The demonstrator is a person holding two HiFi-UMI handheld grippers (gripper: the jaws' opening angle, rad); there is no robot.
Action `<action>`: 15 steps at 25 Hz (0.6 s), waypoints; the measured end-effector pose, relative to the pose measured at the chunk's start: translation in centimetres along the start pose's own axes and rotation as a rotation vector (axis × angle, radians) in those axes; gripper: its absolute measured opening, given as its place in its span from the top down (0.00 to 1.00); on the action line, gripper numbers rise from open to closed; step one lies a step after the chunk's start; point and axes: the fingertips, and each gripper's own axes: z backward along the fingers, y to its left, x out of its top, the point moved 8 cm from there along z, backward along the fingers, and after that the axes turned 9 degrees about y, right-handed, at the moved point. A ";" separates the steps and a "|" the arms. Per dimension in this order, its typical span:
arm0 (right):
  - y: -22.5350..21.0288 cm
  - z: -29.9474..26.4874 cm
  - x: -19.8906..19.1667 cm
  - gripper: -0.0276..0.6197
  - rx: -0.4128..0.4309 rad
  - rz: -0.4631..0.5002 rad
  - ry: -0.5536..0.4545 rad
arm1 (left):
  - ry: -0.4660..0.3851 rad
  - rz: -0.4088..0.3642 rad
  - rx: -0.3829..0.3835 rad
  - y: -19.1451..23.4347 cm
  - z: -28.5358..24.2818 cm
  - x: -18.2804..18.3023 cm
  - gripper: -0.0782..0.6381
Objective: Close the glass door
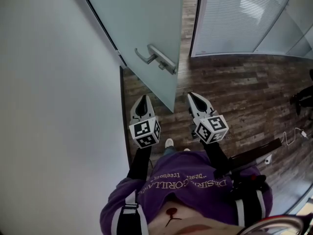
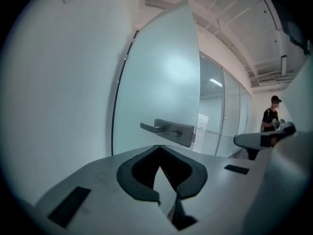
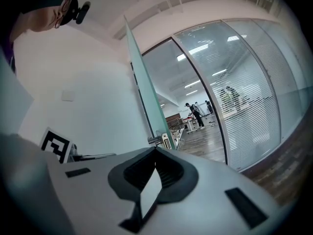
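Observation:
The frosted glass door (image 1: pixel 142 18) stands open, swung out from the white wall, and its free edge points toward me. Its metal lever handle (image 1: pixel 157 59) sits on the side facing me. In the left gripper view the door (image 2: pixel 161 72) fills the middle, with the handle (image 2: pixel 168 129) just above the jaws. The right gripper view sees the door (image 3: pixel 144 97) almost edge-on, its handle (image 3: pixel 156 140) small behind the jaw tips. My left gripper (image 1: pixel 143 98) is shut and empty, a short way below the handle. My right gripper (image 1: pixel 190 95) is also shut and empty, just right of the door's free edge.
A white wall (image 1: pixel 54 97) runs along the left. A curved glass partition with blinds (image 1: pixel 234 18) stands behind the door. The floor (image 1: pixel 244 97) is dark wood, with a white cable (image 1: pixel 293 136) at the right. A person (image 2: pixel 270 116) stands far off, and others (image 3: pixel 195 114) are beyond the doorway.

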 end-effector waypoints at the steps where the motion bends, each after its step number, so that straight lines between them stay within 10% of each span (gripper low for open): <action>1: 0.2 -0.4 -0.1 0.96 -0.011 -0.001 0.000 | -0.006 -0.052 -0.003 0.7 -1.0 0.6 0.89; 9: -0.6 -0.9 0.0 0.96 -0.111 -0.029 -0.003 | 0.008 -0.709 -0.087 2.4 -9.8 4.9 0.87; 15: -0.5 -1.1 0.7 0.96 -0.128 -0.040 -0.009 | 0.081 -1.172 0.031 2.4 -14.2 6.2 0.69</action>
